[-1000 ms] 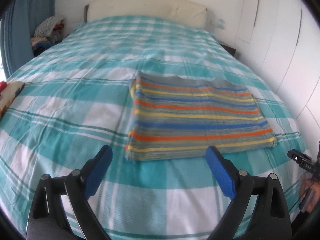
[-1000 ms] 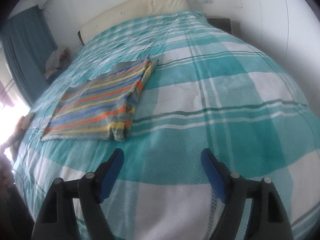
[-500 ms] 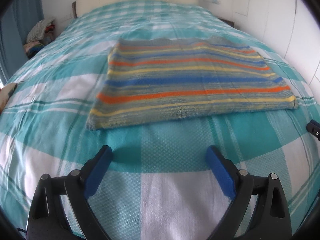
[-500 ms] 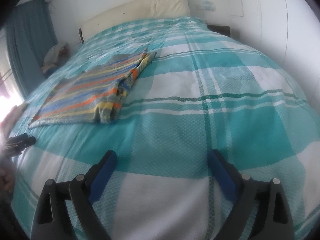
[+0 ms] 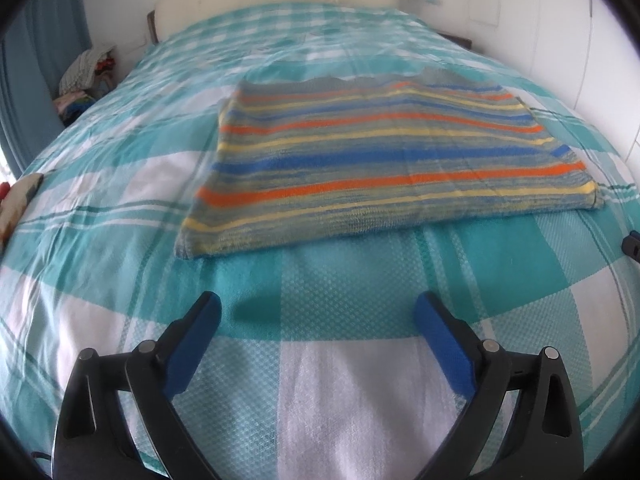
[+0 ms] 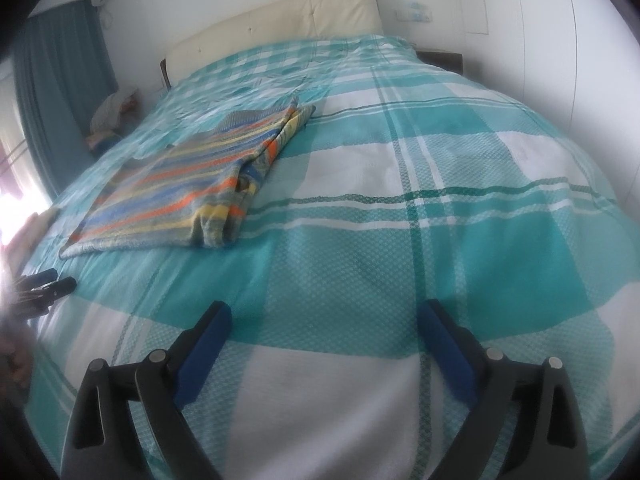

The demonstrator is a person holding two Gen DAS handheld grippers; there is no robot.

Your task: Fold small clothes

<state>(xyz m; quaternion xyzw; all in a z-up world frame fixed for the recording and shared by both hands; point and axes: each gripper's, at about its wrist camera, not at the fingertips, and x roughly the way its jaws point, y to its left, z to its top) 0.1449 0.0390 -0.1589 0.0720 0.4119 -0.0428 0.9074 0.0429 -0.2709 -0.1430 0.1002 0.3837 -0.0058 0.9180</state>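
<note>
- Left gripper (image 5: 318, 312): jaws spread wide apart, holding nothing, over the checked bedspread (image 5: 120, 184).
- Right gripper (image 6: 326, 322): jaws likewise apart and empty, above the bedspread.
- Folded striped sweater (image 5: 384, 160): lies flat on the bed, just ahead of the left gripper and well to the left of the right gripper.
- Cream headboard (image 6: 280, 20): at the far end.
</note>
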